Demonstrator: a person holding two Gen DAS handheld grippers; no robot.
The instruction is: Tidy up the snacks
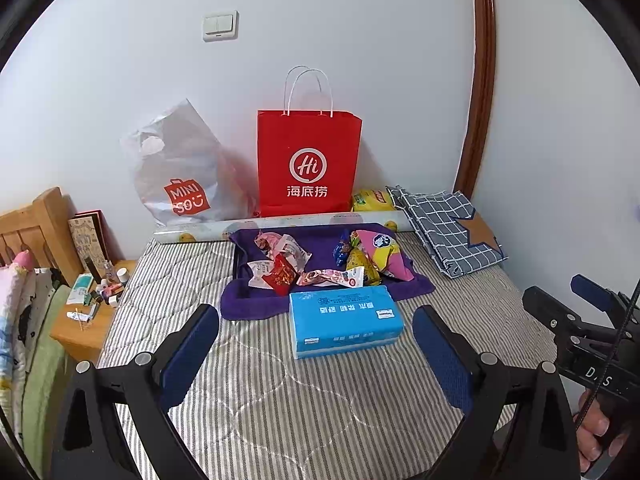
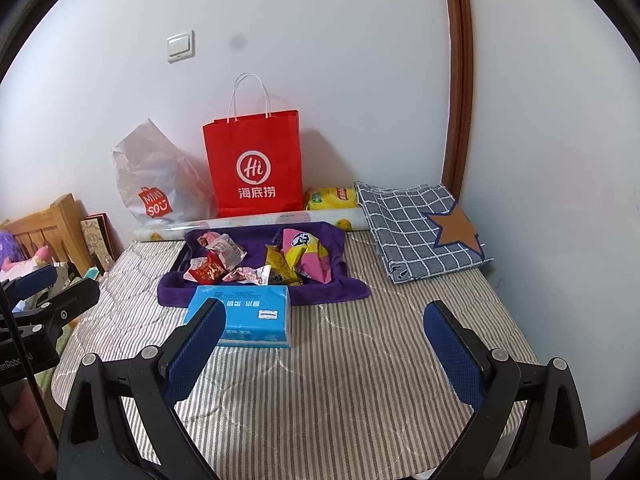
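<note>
Landmark: blue tissue pack (image 1: 346, 320), lying on striped bed (image 1: 280, 400).

- Snacks (image 1: 320, 264): loose pile of wrappers on purple cloth (image 1: 248, 304), directly behind tissue pack, cloth's front edge touching or tucked just behind it. Two clusters: red/white packets (image 1: 280, 270) behind pack's left half; yellow/pink bags (image 1: 370, 258) behind its right half.
- Pack's long axis: runs left-right, across the line of approach, so it sits between both tools and the snacks.
- Left tool (image 1: 316, 344): fingers spread wide, empty, hovering w/ tissue pack framed between them; snacks straight ahead past it. Judged nearer arm.
- Right tool (image 2: 326, 340): also spread wide, empty; tissue pack and snacks lie ahead and to its left.
- Red paper bag (image 1: 308, 160): upright at wall, well behind pack; poss. destination, can't confirm.
</note>
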